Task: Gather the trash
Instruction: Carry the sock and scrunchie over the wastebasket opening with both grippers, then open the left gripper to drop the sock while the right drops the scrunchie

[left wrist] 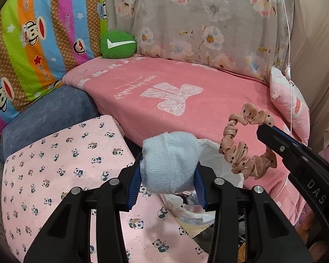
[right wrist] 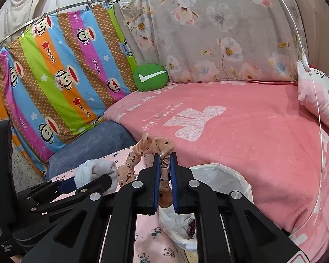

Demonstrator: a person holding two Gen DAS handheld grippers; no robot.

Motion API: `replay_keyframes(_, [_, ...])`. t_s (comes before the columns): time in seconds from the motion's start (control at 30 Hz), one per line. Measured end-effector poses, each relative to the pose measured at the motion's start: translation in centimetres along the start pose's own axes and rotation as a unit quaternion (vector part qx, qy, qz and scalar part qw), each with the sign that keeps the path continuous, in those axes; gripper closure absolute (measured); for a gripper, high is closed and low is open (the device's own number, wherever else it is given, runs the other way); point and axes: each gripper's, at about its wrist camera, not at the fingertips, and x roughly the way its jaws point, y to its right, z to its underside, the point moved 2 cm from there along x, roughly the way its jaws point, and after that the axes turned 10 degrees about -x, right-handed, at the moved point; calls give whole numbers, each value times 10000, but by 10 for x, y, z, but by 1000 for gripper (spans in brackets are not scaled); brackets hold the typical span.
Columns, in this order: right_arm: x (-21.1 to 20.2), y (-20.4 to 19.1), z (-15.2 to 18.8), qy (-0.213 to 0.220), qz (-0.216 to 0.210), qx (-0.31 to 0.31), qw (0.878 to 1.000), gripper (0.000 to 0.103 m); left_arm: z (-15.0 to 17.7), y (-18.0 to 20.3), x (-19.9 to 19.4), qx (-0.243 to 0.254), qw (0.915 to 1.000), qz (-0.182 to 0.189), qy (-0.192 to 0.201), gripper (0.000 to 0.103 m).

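A rolled pale-blue sock (left wrist: 170, 162) sits clamped between the blue pads of the left hand-held gripper (left wrist: 167, 175), its ribbed knit bunched into a rounded bundle that bulges above the jaws. Its long axis runs roughly upward and away from the camera, the folded, seamed end uppermost. Just beside it, the right hand-held gripper (right wrist: 164, 164) is clenched on a peach satin scrunchie (right wrist: 142, 153) dotted with dark spots. In the left wrist view the scrunchie (left wrist: 245, 140) hangs as an open, crumpled ring, standing nearly on edge, with the right hand-held gripper's black finger biting into its far right side.

Both items are held in the air over a bin lined with a white plastic bag (right wrist: 221, 175), which stands below and just behind the two tools. Crumpled white wrappings and something dark show inside the liner. The bin stands between a pink panda-print cloth (left wrist: 54, 164) on the left and the edge of a bed spread with a pink blanket (left wrist: 186, 100).

Farther back, a blue-grey cushion (left wrist: 48, 114) lies beside the panda cloth. A round green pillow (left wrist: 118, 43) with a white tick rests in the corner, a striped monkey-print sheet (left wrist: 43, 32) hangs to the left, and a grey floral sheet (left wrist: 208, 22) drapes behind the bed.
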Motion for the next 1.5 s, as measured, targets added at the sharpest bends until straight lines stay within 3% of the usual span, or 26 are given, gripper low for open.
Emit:
replay_keyframes(1.23, [21,37,22,-297,310,227,9988,92,19,34,53,250,9980,236,-539,60])
replay_keyframes(1.3, [23,38,23,-320,327,225,9987,92,20,35,55,285,9978,288,-531,54])
replay_keyframes(1.37, [27,39,24,-357,347,247,9985,92,20,34,57,322,9980,242,-485,35])
replay_keyframes(1.5, [31,39,25,-396,371,264,9982,91,21,31,58,346,9985,141,-389,29])
